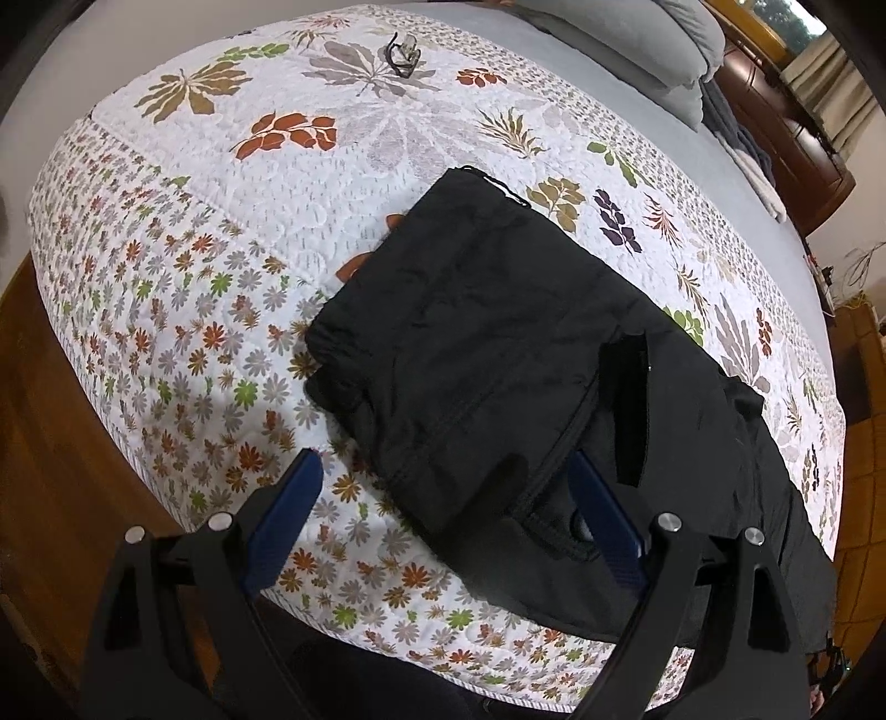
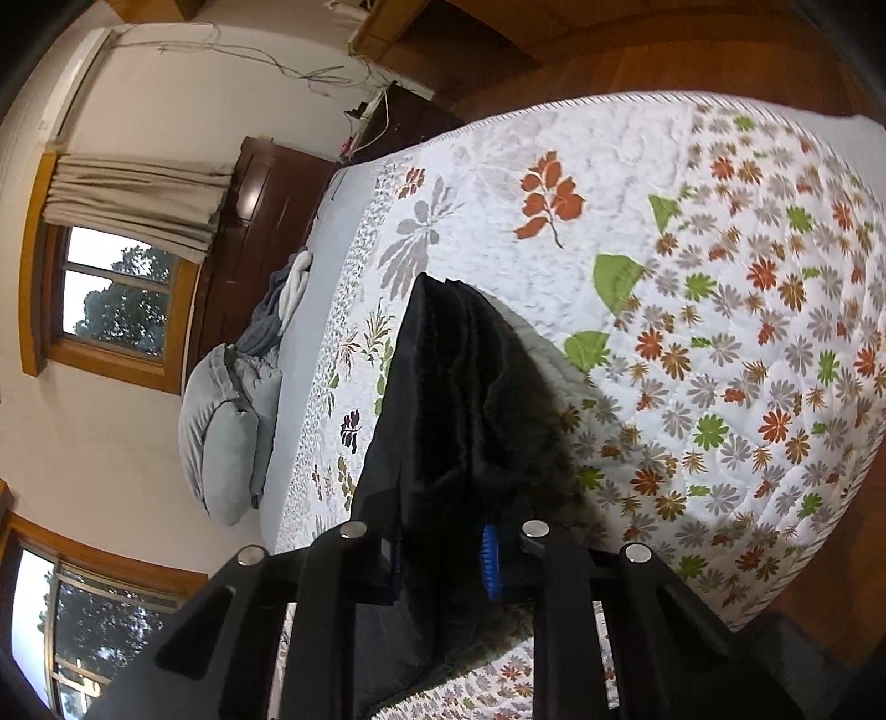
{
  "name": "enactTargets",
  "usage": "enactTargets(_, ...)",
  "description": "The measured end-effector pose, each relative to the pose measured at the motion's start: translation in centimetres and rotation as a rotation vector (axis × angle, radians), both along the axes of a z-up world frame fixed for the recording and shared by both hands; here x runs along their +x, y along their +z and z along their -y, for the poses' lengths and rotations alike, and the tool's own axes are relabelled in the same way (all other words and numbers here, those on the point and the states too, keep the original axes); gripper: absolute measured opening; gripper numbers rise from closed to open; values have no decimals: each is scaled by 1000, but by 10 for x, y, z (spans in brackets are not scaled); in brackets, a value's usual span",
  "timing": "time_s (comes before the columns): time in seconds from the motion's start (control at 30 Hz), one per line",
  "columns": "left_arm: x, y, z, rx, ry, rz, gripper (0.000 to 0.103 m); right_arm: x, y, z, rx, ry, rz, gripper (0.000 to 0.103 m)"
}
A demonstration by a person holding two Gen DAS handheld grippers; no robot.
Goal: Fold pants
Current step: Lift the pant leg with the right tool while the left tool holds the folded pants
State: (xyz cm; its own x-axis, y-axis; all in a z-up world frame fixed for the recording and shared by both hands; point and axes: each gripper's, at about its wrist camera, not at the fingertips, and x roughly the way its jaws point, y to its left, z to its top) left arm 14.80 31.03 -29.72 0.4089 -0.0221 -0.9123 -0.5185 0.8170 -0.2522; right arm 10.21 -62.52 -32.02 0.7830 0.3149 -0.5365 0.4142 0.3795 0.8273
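The black pants [image 1: 498, 354] lay partly folded on the floral quilt [image 1: 221, 221], near the bed's foot edge, one end doubled over into a thick stack and the rest trailing off toward the right edge of the left wrist view. The left gripper [image 1: 448, 498] hung low over the near edge of that stack with its blue-padded fingers [image 1: 288, 509] spread wide; the left pad sat over bare quilt, the right pad was tucked against the cloth's hem, nothing pinched between them. Over on the right wrist view, the right gripper [image 2: 443, 559] was clamped on a bunched layer of the pants [image 2: 459, 387], the fabric rising up between its fingers [image 2: 490, 559] and lifted clear of the quilt [image 2: 720, 277], casting a shadow there. A pair of glasses [image 1: 401, 52] rested far up the quilt, and grey pillows [image 2: 227, 432] sat stacked at the head of the bed
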Motion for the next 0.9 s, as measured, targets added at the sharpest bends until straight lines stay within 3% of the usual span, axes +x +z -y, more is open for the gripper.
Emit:
enactTargets(0.17, -4, 2, 0, 16, -1, 12, 90, 7, 15, -8, -43, 13, -6, 19)
enactTargets(0.53, -8, 3, 3, 133, 15, 49, 90, 17, 57, -32, -143, 45, 6, 18)
enactTargets(0.67, -16, 4, 6, 187, 31, 101, 90, 19, 72, -41, -180, 62, 16, 17)
enactTargets(0.8, -26, 9, 11, 245, 60, 203, 91, 18, 88, -50, -217, 78, 27, 17)
enactTargets(0.9, -29, 5, 10, 213, 71, 215, 91, 19, 100, -58, -239, 87, 28, 17)
